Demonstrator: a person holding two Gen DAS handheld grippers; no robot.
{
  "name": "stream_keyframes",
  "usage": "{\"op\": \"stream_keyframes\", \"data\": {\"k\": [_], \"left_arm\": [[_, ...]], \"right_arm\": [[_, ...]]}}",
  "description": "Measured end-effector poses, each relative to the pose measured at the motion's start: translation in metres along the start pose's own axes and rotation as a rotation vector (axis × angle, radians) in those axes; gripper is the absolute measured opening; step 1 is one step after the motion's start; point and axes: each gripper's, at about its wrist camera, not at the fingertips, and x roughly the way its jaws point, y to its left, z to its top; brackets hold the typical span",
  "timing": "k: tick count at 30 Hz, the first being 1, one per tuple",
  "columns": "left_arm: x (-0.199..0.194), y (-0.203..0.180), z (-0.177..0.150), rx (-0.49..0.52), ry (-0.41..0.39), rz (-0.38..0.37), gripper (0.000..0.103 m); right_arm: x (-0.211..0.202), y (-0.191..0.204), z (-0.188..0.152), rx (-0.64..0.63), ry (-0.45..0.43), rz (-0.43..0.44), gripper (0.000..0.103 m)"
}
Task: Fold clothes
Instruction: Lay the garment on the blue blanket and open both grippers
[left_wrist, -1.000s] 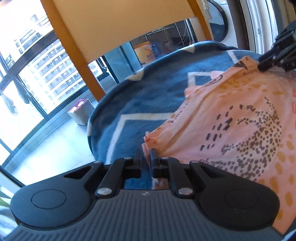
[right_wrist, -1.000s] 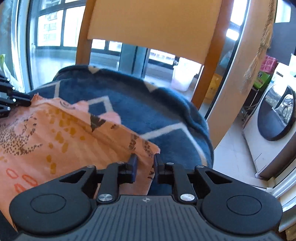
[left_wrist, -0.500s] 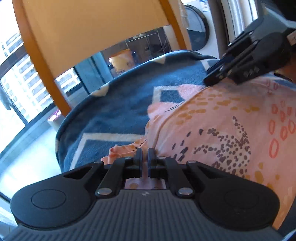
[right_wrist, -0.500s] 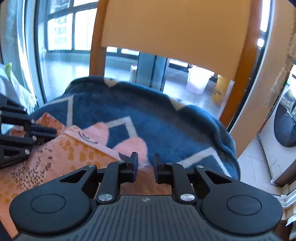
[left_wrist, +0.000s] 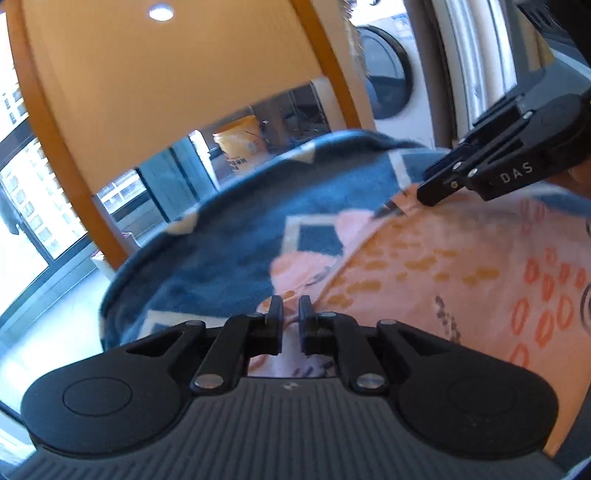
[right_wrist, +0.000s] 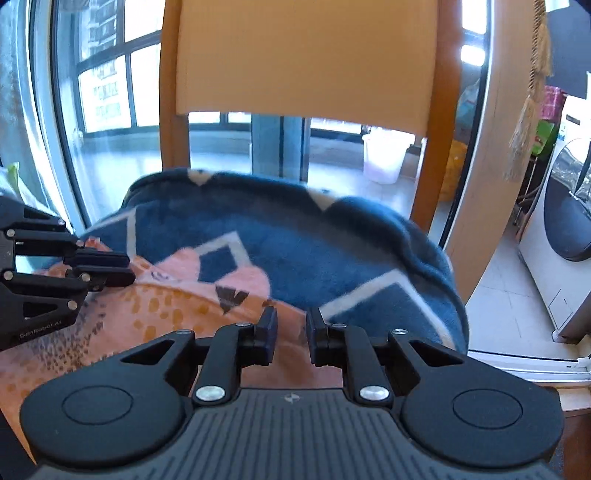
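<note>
My left gripper (left_wrist: 290, 310) pinches the peach patterned cotton garment (left_wrist: 443, 280) on the blue fleece blanket (right_wrist: 303, 240); my right gripper (right_wrist: 291, 325), fingers spread, hovers over the garment's far edge.

Garment (left_wrist: 424, 273) on blanket (left_wrist: 229, 251) over chair seat, backrest (right_wrist: 306, 55) behind, washing machine (right_wrist: 565, 221) far right.

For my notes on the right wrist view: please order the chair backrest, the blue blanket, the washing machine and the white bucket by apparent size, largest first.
1. blue blanket
2. chair backrest, nearly as large; this order is unsure
3. washing machine, cut off by the frame edge
4. white bucket, farthest away, so it looks small
</note>
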Motion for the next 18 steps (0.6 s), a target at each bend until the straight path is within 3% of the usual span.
{"op": "stream_keyframes", "data": {"k": [2, 5, 7, 9, 14, 16, 18], "left_arm": [[-0.003, 0.004, 0.002, 0.002, -0.009, 0.024, 0.008], [0.012, 0.01, -0.006, 0.006, 0.054, 0.011, 0.008], [0.011, 0.014, -0.008, 0.005, 0.072, 0.02, 0.008], [0.007, 0.019, -0.01, 0.005, 0.102, 0.045, 0.008], [-0.032, 0.027, -0.028, -0.061, 0.078, 0.068, 0.008], [-0.047, 0.023, -0.035, -0.095, 0.065, 0.051, 0.009], [-0.049, 0.012, -0.044, -0.062, 0.096, 0.047, 0.009]], "right_arm": [[0.003, -0.001, 0.0, 0.004, 0.009, -0.01, 0.016], [0.025, -0.003, -0.009, -0.016, 0.081, -0.018, 0.015], [0.025, -0.012, -0.009, 0.044, 0.084, -0.006, 0.014], [0.013, -0.014, -0.006, 0.081, 0.064, -0.011, 0.015], [-0.028, 0.0, -0.015, 0.065, 0.012, 0.02, 0.016], [-0.041, 0.007, -0.025, 0.075, 0.005, 0.037, 0.021], [-0.041, 0.013, -0.038, 0.084, 0.044, 0.054, 0.024]]}}
